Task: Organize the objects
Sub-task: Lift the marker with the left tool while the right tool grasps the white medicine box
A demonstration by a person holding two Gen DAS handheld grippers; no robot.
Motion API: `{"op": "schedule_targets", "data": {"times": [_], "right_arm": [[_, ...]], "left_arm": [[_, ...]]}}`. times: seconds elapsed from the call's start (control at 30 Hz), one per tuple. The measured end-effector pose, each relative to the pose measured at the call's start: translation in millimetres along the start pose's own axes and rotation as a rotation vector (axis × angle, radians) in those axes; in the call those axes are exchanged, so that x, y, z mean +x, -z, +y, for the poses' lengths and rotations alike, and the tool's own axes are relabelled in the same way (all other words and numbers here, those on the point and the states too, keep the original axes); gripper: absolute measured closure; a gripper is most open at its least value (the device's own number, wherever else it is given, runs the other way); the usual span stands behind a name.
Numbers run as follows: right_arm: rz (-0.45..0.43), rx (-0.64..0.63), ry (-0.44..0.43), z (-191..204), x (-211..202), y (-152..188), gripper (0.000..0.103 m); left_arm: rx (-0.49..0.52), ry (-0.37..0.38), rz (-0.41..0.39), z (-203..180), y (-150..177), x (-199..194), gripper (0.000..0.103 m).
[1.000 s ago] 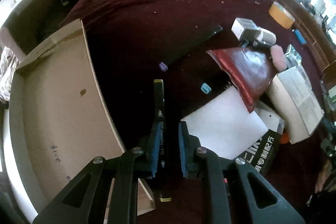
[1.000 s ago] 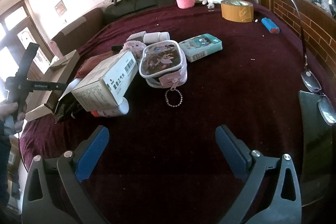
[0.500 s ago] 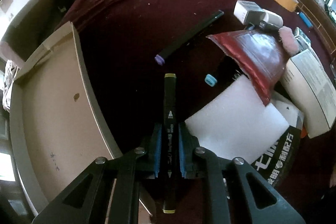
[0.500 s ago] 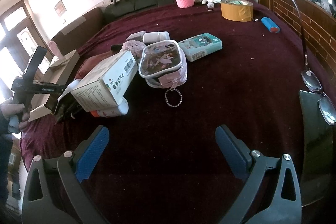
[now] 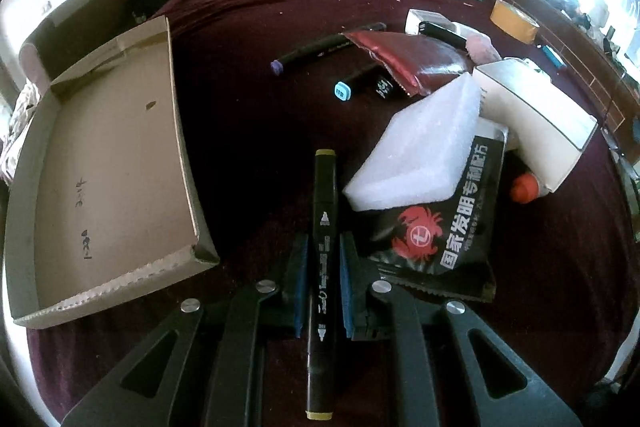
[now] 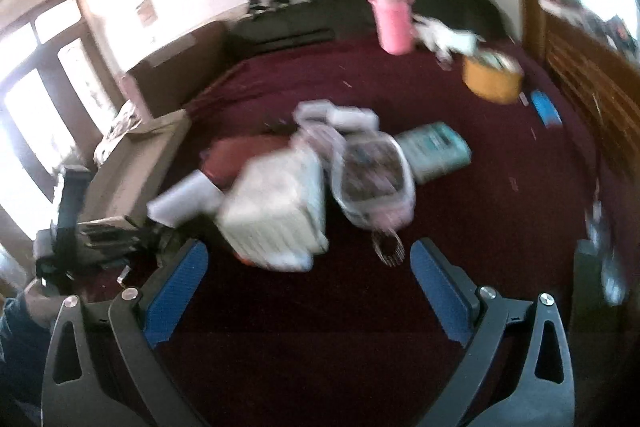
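The left gripper (image 5: 323, 281) tilts steeply down over the dark maroon table cloth (image 5: 248, 115), its blue-padded jaws clenched on a black marker pen with olive-yellow end caps (image 5: 322, 259). The pen runs lengthwise between the pads, its far cap poking out ahead and its near cap back by the camera, white print along its barrel. It hangs above the cloth just right of the shallow brown cardboard tray (image 5: 108, 163), near that tray's near right corner. To its right lies a white foam block (image 5: 420, 155) resting on a black printed pouch with a red crab logo (image 5: 444, 227). Farther off lie a black marker with a purple cap (image 5: 308, 53) and a black marker with a light blue cap (image 5: 352, 83), beside a dark red glossy pouch (image 5: 416, 61)

The right gripper (image 6: 308, 283) hovers with its jaws spread wide and nothing between them, angled down toward the blurred pile, where a white printed carton (image 6: 276, 215) and a clear zip pouch with pink trim (image 6: 372, 179) sit
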State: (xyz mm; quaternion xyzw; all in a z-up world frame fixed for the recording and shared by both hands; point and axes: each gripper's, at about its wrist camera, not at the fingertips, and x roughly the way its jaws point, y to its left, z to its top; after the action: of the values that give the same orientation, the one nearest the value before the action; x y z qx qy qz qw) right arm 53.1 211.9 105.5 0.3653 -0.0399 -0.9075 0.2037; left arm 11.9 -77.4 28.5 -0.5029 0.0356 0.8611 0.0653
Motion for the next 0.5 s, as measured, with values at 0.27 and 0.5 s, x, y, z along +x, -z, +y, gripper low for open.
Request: {"op": "schedule_targets", "data": {"times": [0.27, 0.5], "right_arm": [[0.210, -0.072, 0.007, 34.8, 62.6, -35.6, 0.001], [0.303, -0.133, 0.101, 41.9, 98.1, -27.9, 0.001]], "left_arm": [[0.010, 0.007, -0.011, 1.3, -1.9, 4.2, 0.090], [0.016, 0.002, -0.035, -1.0, 0.2, 3.9, 0.089]]}}
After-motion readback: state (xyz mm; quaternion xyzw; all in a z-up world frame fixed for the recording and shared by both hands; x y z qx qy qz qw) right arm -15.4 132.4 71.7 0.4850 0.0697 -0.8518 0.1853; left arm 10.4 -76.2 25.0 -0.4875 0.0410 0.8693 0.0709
